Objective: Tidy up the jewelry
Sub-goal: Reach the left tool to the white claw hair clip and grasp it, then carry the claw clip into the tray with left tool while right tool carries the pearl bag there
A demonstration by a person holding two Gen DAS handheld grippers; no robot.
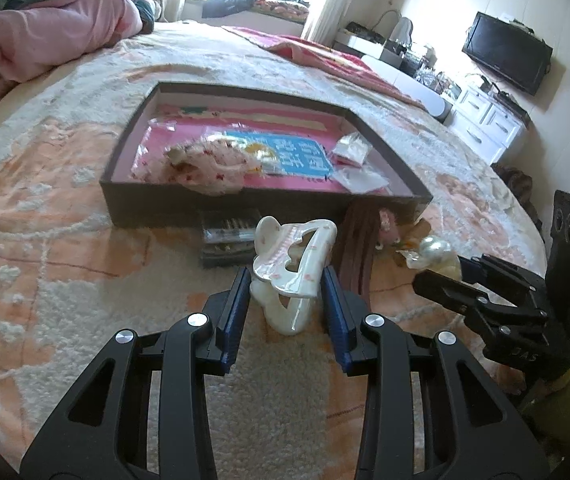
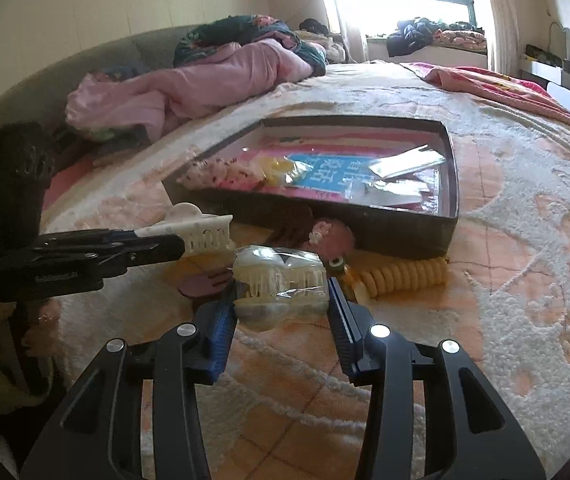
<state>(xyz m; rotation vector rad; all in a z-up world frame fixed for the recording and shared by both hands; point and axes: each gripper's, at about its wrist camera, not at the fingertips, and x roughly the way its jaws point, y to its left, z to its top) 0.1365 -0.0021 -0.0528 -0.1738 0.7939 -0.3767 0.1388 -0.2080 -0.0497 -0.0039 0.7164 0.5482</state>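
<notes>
My left gripper (image 1: 286, 280) is shut on a white claw hair clip (image 1: 291, 268) with pink flowers, held just above the bedspread; it also shows in the right wrist view (image 2: 201, 232). My right gripper (image 2: 281, 292) is shut on a pearly hair clip in clear wrapping (image 2: 279, 284); in the left wrist view it shows at the right (image 1: 437, 252). A shallow dark box (image 1: 245, 202) with a pink lining lies ahead, holding a floral scrunchie (image 1: 213, 164), a blue card (image 1: 289, 152) and small packets (image 1: 351, 148). The box also shows in the right wrist view (image 2: 405, 232).
In front of the box lie a pack of hairpins (image 1: 229, 236), a brown comb (image 1: 359, 248), a pink hair tie (image 2: 333, 236) and a yellow coil band (image 2: 405, 274). A pink quilt (image 2: 189, 84) lies at the bed's far side. A dresser and TV (image 1: 505, 54) stand right.
</notes>
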